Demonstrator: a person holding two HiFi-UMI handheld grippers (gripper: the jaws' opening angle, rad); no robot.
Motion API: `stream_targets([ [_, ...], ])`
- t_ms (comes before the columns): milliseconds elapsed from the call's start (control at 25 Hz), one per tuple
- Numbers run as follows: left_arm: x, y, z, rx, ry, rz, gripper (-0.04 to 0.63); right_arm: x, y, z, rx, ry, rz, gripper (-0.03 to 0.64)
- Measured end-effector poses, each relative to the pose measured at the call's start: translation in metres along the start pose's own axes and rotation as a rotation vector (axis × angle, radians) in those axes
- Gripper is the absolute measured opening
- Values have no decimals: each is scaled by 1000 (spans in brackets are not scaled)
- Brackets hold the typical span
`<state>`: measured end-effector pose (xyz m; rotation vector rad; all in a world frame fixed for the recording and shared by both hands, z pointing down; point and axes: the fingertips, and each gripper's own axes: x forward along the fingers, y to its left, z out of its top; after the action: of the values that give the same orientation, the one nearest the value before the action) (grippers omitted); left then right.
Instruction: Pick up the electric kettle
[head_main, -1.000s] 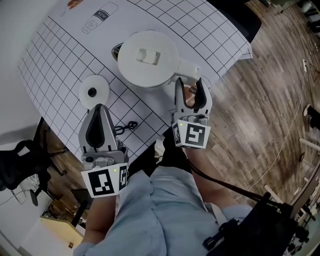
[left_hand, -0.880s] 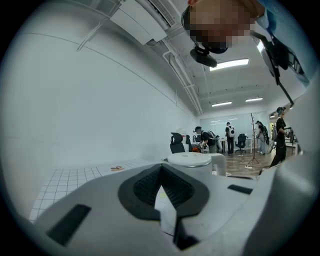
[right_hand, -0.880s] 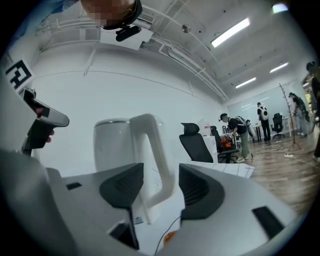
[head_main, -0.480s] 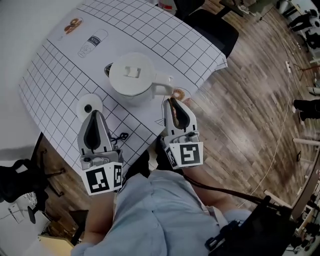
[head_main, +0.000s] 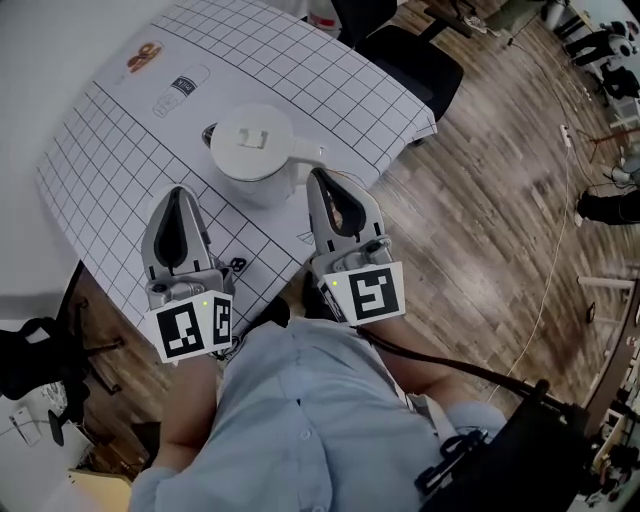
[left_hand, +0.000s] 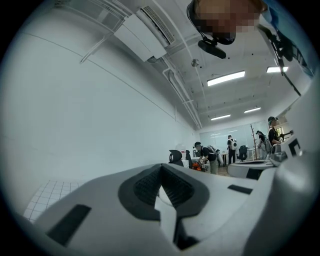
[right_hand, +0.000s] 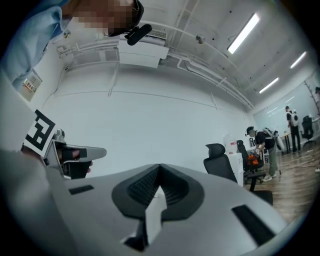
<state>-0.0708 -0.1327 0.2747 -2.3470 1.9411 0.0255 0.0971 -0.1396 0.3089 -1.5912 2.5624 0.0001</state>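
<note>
Grey moulded plastic with black ribbed pads makes up the left hand-held gripper. Its jaws are pressed together with nothing between them, as they were a second ago. It sits higher in the head view than before and now covers the white round disc that lay beside it. Only a loop of black cord shows past its right edge.

The worktop is a white sheet ruled with a thin black grid, with small printed pictures near its far left corner. It looks smaller and farther off than in the earlier frame.

The electric kettle stands upright on this sheet, between the two grippers and a little beyond them. It is smooth, white and round, with a square tab in the middle of its lid. Its curved handle points toward the right gripper.

The right hand-held gripper has changed most. A second ago its jaws stood wide on either side of the handle; now they are closed tight and empty. In the head view its tip lies just beside the end of the handle. Its own view shows only a pale wall and a room past the closed pads, with no kettle in sight.

A light blue shirt fills the bottom of the head view. To the right runs a brown wooden plank floor, with a black chair at the worktop's far edge.
</note>
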Motion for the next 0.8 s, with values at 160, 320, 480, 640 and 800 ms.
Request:
stream_targets([
  [160, 4, 2, 7, 5, -18, 9, 0, 8, 3, 10, -4, -19, 27, 2],
  [320, 7, 4, 8, 4, -22, 21, 0, 15, 4, 14, -26, -22, 40, 2],
  [480, 9, 3, 8, 9, -26, 19, 0, 18, 4, 14, -33, -27, 43, 2],
  [640, 9, 4, 9, 12, -27, 24, 0, 21, 7, 15, -44, -29, 53, 2],
  [800, 8, 4, 9, 12, -27, 24, 0, 21, 8, 15, -44, -28, 56, 2],
])
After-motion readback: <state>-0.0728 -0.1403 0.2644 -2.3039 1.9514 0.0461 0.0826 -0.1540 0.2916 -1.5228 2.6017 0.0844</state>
